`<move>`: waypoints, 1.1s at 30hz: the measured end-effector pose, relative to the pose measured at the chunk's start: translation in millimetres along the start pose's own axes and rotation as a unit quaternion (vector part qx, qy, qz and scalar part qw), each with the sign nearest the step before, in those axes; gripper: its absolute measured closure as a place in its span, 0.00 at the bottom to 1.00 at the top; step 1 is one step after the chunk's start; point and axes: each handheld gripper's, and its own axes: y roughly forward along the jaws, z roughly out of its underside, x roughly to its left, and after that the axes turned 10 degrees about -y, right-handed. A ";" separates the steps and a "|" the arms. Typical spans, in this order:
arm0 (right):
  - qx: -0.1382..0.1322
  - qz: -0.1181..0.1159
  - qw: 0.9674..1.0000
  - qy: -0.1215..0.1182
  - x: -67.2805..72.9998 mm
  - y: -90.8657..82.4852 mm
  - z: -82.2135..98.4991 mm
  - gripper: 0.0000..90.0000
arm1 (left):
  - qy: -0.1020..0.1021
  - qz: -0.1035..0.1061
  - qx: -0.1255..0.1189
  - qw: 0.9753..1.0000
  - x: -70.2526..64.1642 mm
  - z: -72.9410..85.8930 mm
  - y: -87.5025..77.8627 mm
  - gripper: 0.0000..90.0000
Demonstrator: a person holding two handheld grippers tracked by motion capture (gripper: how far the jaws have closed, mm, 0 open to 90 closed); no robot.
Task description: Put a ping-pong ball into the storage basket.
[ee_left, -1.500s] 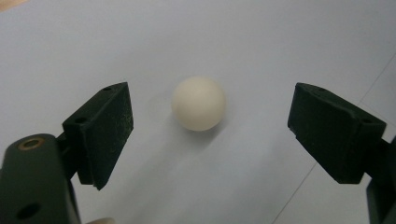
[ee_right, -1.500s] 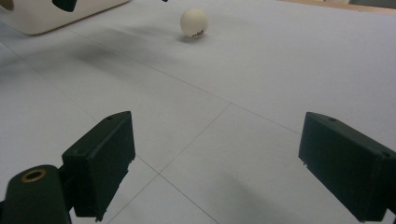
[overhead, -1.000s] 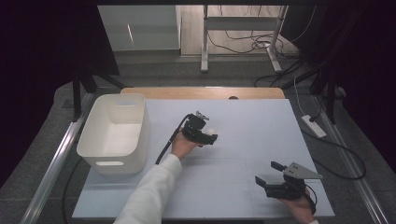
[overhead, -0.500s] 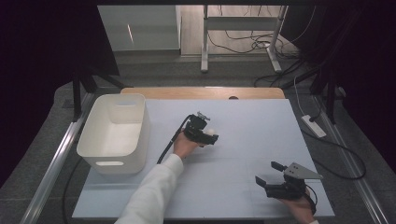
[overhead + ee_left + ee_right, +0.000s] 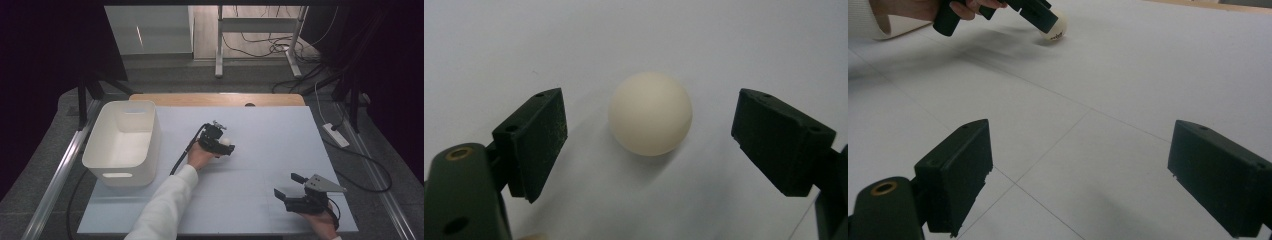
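Left tool [image 5: 226, 145] over the middle of the pale tabletop [image 5: 280, 135], held low, jaws spread wide. White ball [image 5: 650, 113] lies on the tabletop between the two jaws, clear gaps on both sides, neither pad touching it. In the high view the ball [image 5: 225, 142] peeks out at the tool's tip, well right of the white bin [image 5: 123, 141] that stands at the tabletop's left edge. Sleeve of the left arm comes in from the bottom, cable trailing back from the tool.

Right tool [image 5: 289, 188] sits near the tabletop's near right corner, well apart from the ball. Its jaws stand wide with nothing between them, bare tabletop beneath. From its view, the ball [image 5: 1056, 26] shows far off under the left tool [image 5: 1045, 20].
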 end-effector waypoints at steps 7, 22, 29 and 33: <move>-0.001 0.001 1.000 0.001 -0.4 0.0 0.5 0.12 | -0.001 -0.004 -0.004 1.000 2.4 -1.3 4.6 0.23; 0.001 0.002 1.000 0.001 -0.6 -0.3 1.0 0.12 | 0.009 0.004 0.000 1.000 -1.6 -1.0 2.6 0.56; 0.001 0.002 1.000 0.001 -0.5 -0.4 1.3 0.12 | 0.014 0.003 -0.007 1.000 -2.8 -2.1 -3.7 0.56; 0.001 0.002 1.000 0.001 -0.5 -0.9 1.5 0.12 | 0.014 0.006 -0.012 1.000 -3.4 -2.4 -7.9 0.56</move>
